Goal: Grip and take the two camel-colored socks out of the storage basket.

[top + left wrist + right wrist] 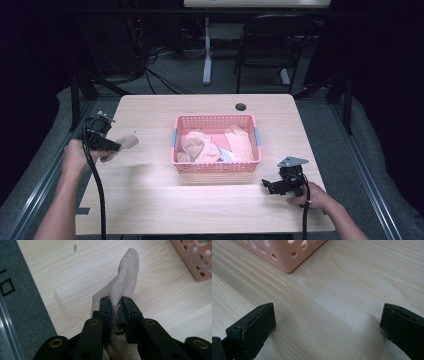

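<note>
A beige sock (126, 143) hangs from my left gripper (116, 146) over the left part of the table, left of the pink basket (216, 167). In the left gripper view the two black jaws are shut on the beige sock (125, 280), whose free end points away over the wood. The basket holds several more socks (200, 147) in beige and peach tones. My right gripper (267, 186) rests low near the table's front right, just off the basket's near right corner (287, 263). Its jaws stand wide apart in the right gripper view, with bare wood between them.
The wooden table (150, 200) has a dark cable hole (241, 106) at the back. Grey floor mat (20, 310) lies beyond the table's left edge. A black chair (272, 40) and a table leg stand farther back.
</note>
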The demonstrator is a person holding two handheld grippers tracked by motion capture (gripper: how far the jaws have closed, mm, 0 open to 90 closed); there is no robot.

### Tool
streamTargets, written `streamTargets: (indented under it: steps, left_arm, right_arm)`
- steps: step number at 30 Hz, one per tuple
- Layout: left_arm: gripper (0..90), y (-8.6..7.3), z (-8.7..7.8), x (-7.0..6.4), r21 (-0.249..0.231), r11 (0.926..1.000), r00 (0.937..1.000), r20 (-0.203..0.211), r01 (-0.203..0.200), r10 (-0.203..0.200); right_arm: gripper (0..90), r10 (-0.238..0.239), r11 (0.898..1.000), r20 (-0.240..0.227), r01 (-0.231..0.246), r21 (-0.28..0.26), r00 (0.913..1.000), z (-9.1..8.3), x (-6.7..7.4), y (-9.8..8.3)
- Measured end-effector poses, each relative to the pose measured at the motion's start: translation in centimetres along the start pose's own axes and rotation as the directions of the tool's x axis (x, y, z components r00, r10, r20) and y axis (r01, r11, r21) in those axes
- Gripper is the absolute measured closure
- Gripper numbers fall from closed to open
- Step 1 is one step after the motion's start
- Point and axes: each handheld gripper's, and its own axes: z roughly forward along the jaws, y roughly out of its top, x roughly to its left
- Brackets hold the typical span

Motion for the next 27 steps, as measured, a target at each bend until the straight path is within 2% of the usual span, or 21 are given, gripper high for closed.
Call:
streamTargets:
  steps: [4,6,8,11,16,22,27]
  left_arm:
    - [78.7,-0.6,1.0,-0.1,-0.006,0.9999,0.9998,0.012,0.013,-0.013]
    - [78.7,-1.2,2.5,-0.2,0.013,0.9997,0.9998,0.011,0.019,-0.019]
    - [78.7,-1.4,3.0,-0.2,0.022,0.9995,0.9996,0.016,0.022,-0.022]
    - [78.7,-2.2,4.7,0.0,0.033,0.9985,0.9988,0.022,0.044,-0.044]
    - [78.7,-2.9,5.9,-0.1,0.042,0.9977,0.9984,0.018,0.053,-0.054]
    - [78.1,-4.4,7.9,0.0,0.075,0.9934,0.9957,0.026,0.087,-0.089]
    - [77.1,-4.6,8.4,0.0,0.07,0.9925,0.9942,0.032,0.101,-0.103]
  right_arm:
    - [0.0,0.002,1.0,0.004,-0.002,-0.003,1.0,0.0,0.0,0.0]
    - [0.0,0.004,1.0,0.003,-0.004,-0.003,1.0,0.0,0.1,0.0]
    - [0.0,0.005,1.0,0.003,-0.005,-0.003,1.0,0.0,0.1,0.0]
    - [0.0,0.005,1.0,0.001,-0.005,-0.004,1.0,0.0,0.1,0.0]
    - [0.0,0.004,1.0,0.002,-0.004,-0.003,1.0,0.0,0.1,0.0]
    - [0.0,0.004,1.0,0.002,-0.004,-0.003,1.0,0.0,0.1,0.0]
    - [0.0,0.002,1.0,0.002,-0.002,0.001,1.0,-0.1,0.1,0.0]
